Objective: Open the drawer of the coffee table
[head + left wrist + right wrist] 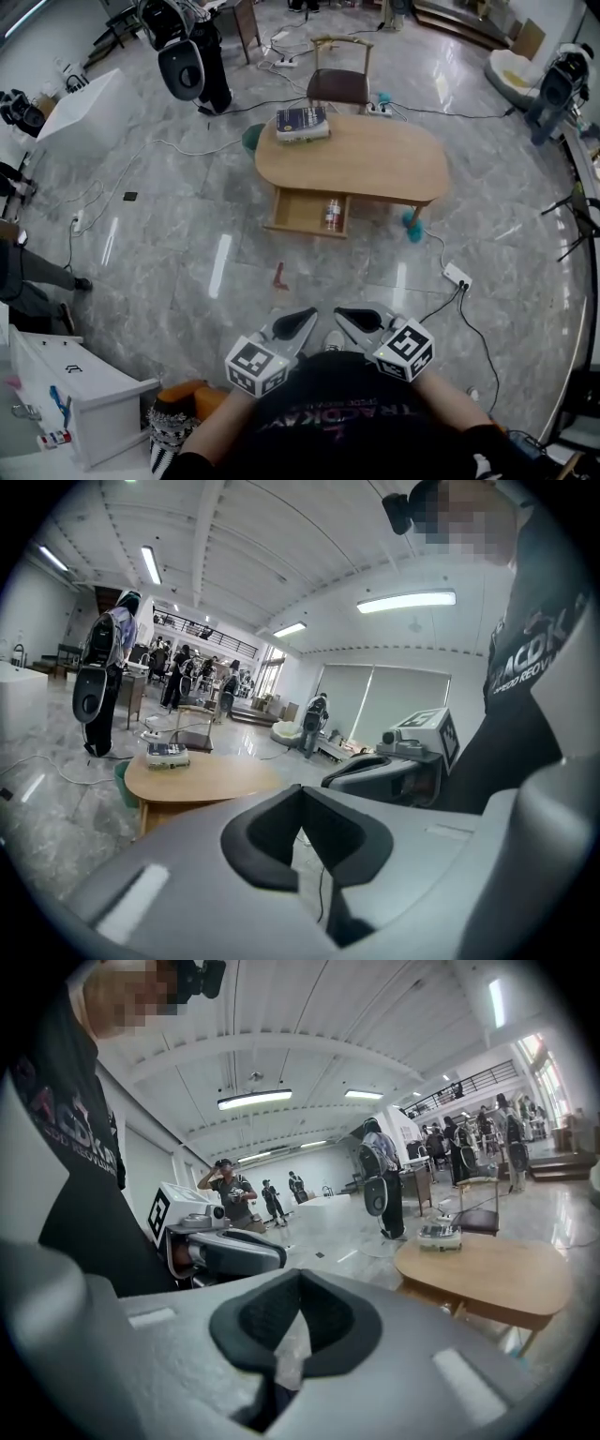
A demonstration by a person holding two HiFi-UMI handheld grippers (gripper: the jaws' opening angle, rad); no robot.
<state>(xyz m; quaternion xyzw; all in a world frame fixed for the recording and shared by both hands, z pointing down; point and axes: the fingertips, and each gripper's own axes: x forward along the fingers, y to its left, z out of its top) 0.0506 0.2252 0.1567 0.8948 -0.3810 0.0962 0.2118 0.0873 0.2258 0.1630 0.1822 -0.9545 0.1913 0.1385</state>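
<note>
Wooden chair [338, 73] far side, power strip [457, 276] rt, white cabinet [66, 389] btm-left

The desk [375, 155] is of light brown wood, and its drawer [298, 214] has the same pale wood colour. The floor [187, 244] is grey marble with white veins. The left tool [307, 317] and the right tool [345, 315] are light grey with black pads. Both carry black and white square markers [256, 367]. The book [302, 122] has a dark blue cover. The chair [339, 86] has a dark brown seat.
</note>
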